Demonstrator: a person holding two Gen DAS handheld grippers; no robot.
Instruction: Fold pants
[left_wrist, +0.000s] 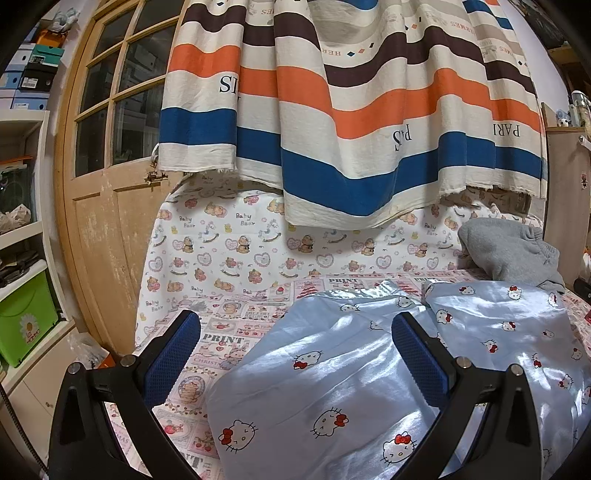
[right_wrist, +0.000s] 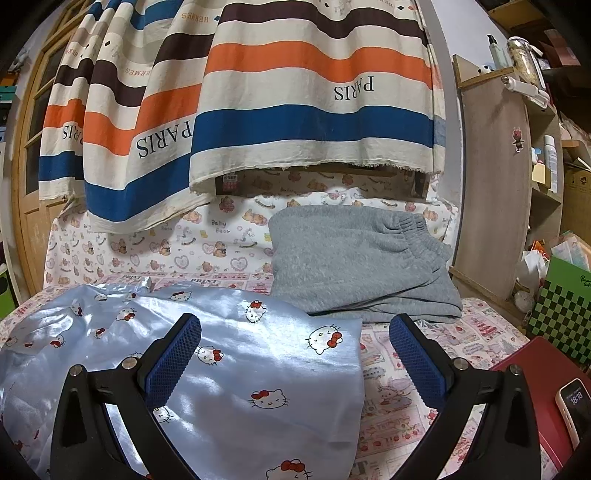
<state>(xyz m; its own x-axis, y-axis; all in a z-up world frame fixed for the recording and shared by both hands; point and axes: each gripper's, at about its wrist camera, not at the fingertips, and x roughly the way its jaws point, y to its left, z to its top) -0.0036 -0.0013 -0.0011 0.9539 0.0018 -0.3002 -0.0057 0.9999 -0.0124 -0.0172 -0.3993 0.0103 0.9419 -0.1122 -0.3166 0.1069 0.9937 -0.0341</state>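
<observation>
Your left tongs (left_wrist: 295, 354) and right tongs (right_wrist: 295, 354) both stand wide apart and grip nothing, poised over the light blue satin pants (right_wrist: 229, 369), which lie spread on the printed bed sheet (right_wrist: 399, 391) directly below and ahead of both. The pants run crosswise between your two hands: their left edge lies just inside the left tongs' span and their right edge inside the right tongs' span, so each side is equally near. The folded grey sweatpants (right_wrist: 354, 258) rest behind them, toward your right.
</observation>
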